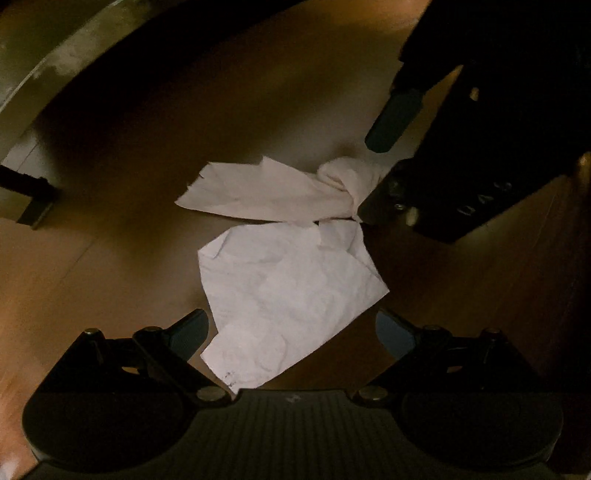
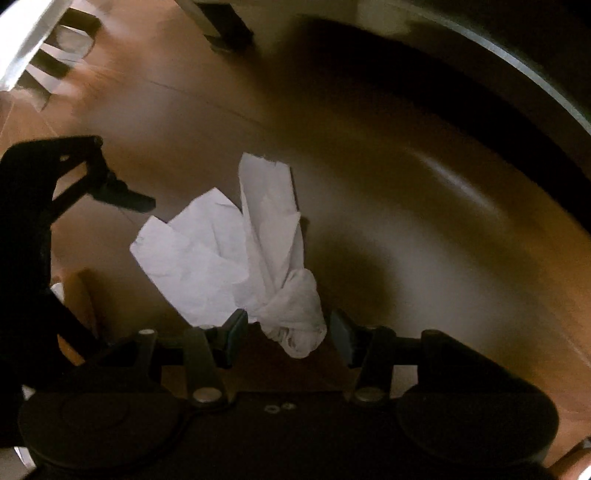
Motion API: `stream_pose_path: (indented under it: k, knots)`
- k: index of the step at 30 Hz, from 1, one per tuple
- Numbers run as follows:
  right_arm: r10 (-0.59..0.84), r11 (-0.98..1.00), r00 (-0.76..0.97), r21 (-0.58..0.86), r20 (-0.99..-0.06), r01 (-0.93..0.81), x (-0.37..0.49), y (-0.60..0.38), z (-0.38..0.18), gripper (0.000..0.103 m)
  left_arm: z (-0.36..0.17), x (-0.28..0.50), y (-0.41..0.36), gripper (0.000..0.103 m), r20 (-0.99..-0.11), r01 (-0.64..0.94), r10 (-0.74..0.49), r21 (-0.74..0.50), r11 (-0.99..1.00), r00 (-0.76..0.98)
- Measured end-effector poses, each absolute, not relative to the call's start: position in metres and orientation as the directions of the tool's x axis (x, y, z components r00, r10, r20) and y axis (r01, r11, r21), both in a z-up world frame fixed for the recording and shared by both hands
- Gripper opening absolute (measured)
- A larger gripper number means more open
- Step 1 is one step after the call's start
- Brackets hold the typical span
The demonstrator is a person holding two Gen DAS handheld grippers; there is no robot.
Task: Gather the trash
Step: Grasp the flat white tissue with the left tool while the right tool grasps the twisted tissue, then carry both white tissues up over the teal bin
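Observation:
Two pieces of white trash lie on a brown wooden floor. A crumpled flat paper sheet (image 1: pixel 288 295) lies between the fingers of my open left gripper (image 1: pixel 291 328). A twisted tissue (image 1: pixel 295 188) lies just beyond it. My right gripper (image 1: pixel 384 162) comes in from the upper right and straddles the tissue's knotted end. In the right wrist view the open right gripper (image 2: pixel 288 330) has the tissue's bunched end (image 2: pixel 295 314) between its fingers, untouched by the pads. The paper sheet (image 2: pixel 192 258) lies to its left, with the left gripper (image 2: pixel 125 195) beside it.
A dark curved furniture edge with a pale rim (image 1: pixel 44 74) runs along the upper left, also in the right wrist view (image 2: pixel 535 85). Dark chair or table legs (image 2: pixel 221 26) stand at the far side. A cardboard piece (image 2: pixel 77 295) lies at lower left.

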State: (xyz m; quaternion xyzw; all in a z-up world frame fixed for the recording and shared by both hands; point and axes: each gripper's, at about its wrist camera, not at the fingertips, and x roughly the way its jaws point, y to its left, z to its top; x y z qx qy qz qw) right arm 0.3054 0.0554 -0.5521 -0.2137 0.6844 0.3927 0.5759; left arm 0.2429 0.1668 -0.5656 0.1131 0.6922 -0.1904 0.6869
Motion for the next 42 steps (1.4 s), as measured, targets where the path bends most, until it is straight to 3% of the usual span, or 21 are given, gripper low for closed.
stream_pose_path:
  k: [3,5,7,12,17,19,21,22,25,28,35,42]
  knots:
    - [0.156,0.604,-0.247,0.291,-0.956,-0.742,0.306,0.059,-0.561,0.050,-0.576,0.242,0.167,0.097,-0.995,0.418,-0.097,-0.101,0.903,-0.032]
    - [0.154,0.613,-0.248,0.289,-0.956,-0.736,0.308,0.059,-0.564,0.050,-0.581,0.241,0.167,0.089,-0.995,0.421,-0.093,-0.100,0.902,-0.037]
    - [0.157,0.617,-0.248,0.291,-0.956,-0.731,0.309,0.060,-0.568,0.050,-0.585,0.242,0.166,0.073,-0.996,0.424,-0.083,-0.094,0.901,-0.044]
    - [0.170,0.623,-0.265,0.312,-0.949,-0.718,0.310,0.060,-0.573,0.049,-0.585,0.243,0.165,0.069,-0.997,0.412,-0.072,-0.076,0.908,-0.026]
    - [0.200,0.648,-0.253,0.321,-0.947,-0.690,0.311,0.055,-0.570,0.047,-0.584,0.239,0.161,0.045,-0.999,0.396,-0.038,-0.030,0.918,0.013]
    - [0.196,0.661,-0.247,0.314,-0.949,-0.681,0.311,0.054,-0.570,0.045,-0.581,0.241,0.158,0.030,-0.999,0.382,-0.040,-0.031,0.924,0.015]
    - [0.168,0.673,-0.252,0.297,-0.953,-0.677,0.311,0.055,-0.572,0.038,-0.580,0.243,0.155,0.022,-0.999,0.368,-0.044,-0.037,0.929,0.010]
    - [0.157,0.679,-0.253,0.290,-0.955,-0.674,0.310,0.057,-0.575,0.029,-0.580,0.244,0.155,0.016,-0.999,0.361,-0.045,-0.040,0.932,0.006]
    - [0.167,0.701,-0.242,0.288,-0.956,-0.652,0.312,0.056,-0.570,0.019,-0.580,0.246,0.153,0.011,-0.999,0.338,-0.039,-0.042,0.940,-0.015]
    - [0.170,0.712,-0.225,0.277,-0.959,-0.645,0.312,0.052,-0.561,0.017,-0.578,0.248,0.157,0.008,-0.999,0.304,-0.037,-0.045,0.952,-0.034]
    - [0.190,0.764,-0.148,0.241,-0.971,-0.598,0.314,0.029,-0.515,0.016,-0.545,0.260,0.170,0.007,-0.998,0.256,-0.062,-0.062,0.965,-0.007]
    - [0.241,0.798,-0.068,0.237,-0.968,-0.554,0.317,-0.007,-0.433,0.016,-0.473,0.268,0.162,0.005,-0.989,0.286,-0.129,-0.103,0.953,0.074]
